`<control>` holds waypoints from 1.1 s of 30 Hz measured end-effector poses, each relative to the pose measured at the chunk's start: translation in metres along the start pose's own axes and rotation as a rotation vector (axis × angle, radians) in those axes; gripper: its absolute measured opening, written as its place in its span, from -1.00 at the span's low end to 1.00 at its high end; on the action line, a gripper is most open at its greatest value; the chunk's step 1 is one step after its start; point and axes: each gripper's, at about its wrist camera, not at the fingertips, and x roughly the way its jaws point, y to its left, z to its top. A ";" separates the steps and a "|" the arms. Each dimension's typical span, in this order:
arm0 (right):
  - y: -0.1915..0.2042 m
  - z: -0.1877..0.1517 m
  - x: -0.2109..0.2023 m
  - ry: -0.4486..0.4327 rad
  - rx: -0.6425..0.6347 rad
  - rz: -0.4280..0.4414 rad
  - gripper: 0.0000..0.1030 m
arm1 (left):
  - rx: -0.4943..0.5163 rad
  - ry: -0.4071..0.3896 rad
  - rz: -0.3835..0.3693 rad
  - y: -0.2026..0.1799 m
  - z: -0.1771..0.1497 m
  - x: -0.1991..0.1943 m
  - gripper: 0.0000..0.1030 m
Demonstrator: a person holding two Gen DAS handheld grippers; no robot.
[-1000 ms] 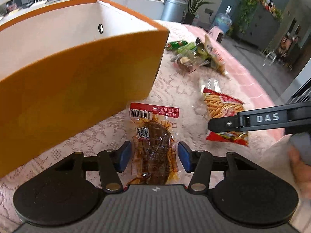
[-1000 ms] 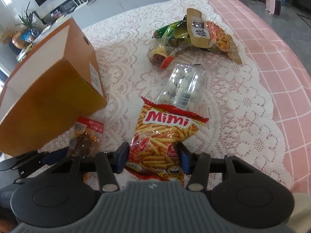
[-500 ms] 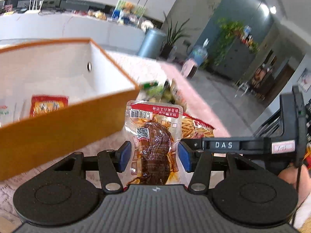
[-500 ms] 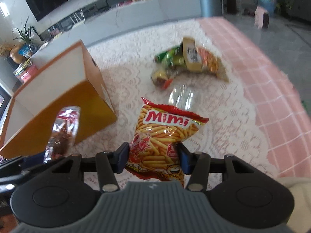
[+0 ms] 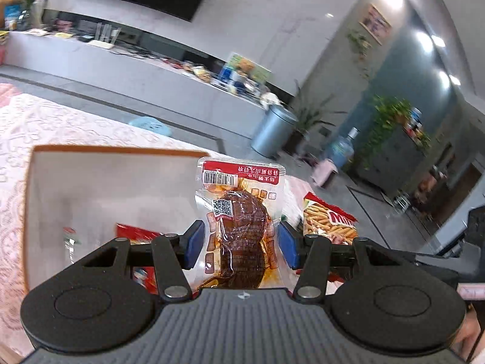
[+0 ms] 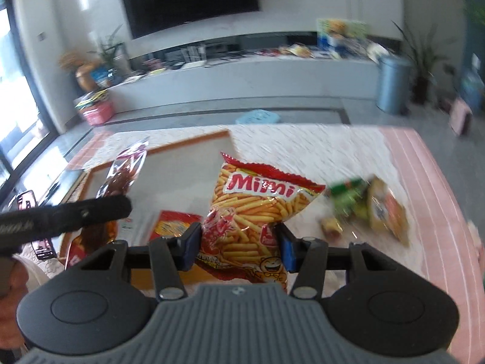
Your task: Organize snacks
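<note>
My left gripper [image 5: 239, 244] is shut on a clear packet of brown braised meat [image 5: 241, 224] and holds it in the air over the near right part of the open orange box [image 5: 118, 152]. My right gripper [image 6: 239, 244] is shut on a red Mimi chip bag [image 6: 257, 200], held above the box's right edge [image 6: 188, 144]. The Mimi bag also shows in the left wrist view [image 5: 329, 220], and the meat packet in the right wrist view [image 6: 122, 173]. Red snack packets [image 6: 175, 226] lie inside the box.
A pile of loose snacks [image 6: 369, 209] lies on the lace tablecloth [image 6: 318, 142] to the right of the box. The pink table edge [image 6: 439, 188] runs along the far right. The left gripper's black body [image 6: 60, 215] crosses the left side of the right wrist view.
Both grippers have lifted their snacks off the table and carried them up over the open box. The views have tilted up toward the room.
</note>
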 end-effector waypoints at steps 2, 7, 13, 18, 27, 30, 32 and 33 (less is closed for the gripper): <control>0.012 0.011 0.009 -0.001 -0.045 0.014 -0.02 | -0.016 -0.006 0.015 0.008 0.010 0.005 0.16; 0.030 0.030 0.039 0.040 -0.127 0.020 -0.02 | -0.074 0.030 0.044 0.033 0.024 0.019 0.16; 0.039 0.047 0.084 0.131 -0.178 0.043 -0.02 | -0.134 0.129 0.096 0.055 0.028 0.060 0.16; 0.050 0.048 0.120 0.250 -0.262 0.082 -0.02 | -0.135 0.213 0.162 0.076 0.019 0.079 0.16; 0.061 0.038 0.181 0.468 -0.338 0.084 -0.02 | -0.102 0.309 0.305 0.096 0.012 0.086 0.18; 0.064 0.036 0.198 0.532 -0.352 0.065 -0.02 | -0.085 0.330 0.336 0.096 0.012 0.086 0.19; 0.065 0.037 0.207 0.564 -0.359 0.047 -0.02 | -0.073 0.343 0.353 0.095 0.011 0.088 0.19; 0.065 0.036 0.210 0.576 -0.362 0.042 -0.02 | -0.067 0.349 0.359 0.096 0.011 0.089 0.19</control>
